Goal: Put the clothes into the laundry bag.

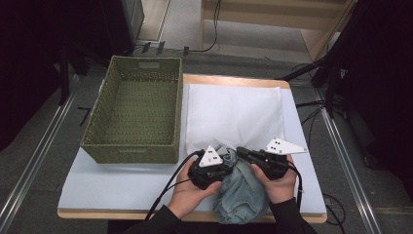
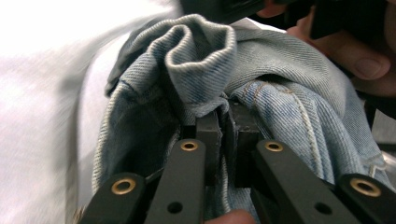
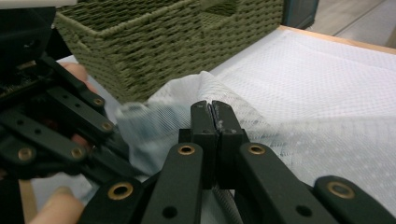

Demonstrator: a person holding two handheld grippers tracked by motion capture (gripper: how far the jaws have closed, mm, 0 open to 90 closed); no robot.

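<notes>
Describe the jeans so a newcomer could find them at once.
Start at the table with the green woven basket and the white mesh bag. At the near edge, between the person's two hands, lies a crumpled bundle, the jeans. It is the one light blue denim thing here, pinched by the left gripper.

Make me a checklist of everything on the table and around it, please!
Surface: pale table with wooden edge.
Job's things: crumpled denim garment at the near edge; white mesh bag lying flat; empty green woven basket beside it.
Clutter: nothing seen.
Grippers: left gripper shut on the denim; right gripper shut on the mesh bag's edge.
Cables: black cable trails from the left gripper.
Surroundings: grey floor, metal rails, dark stands.
</notes>
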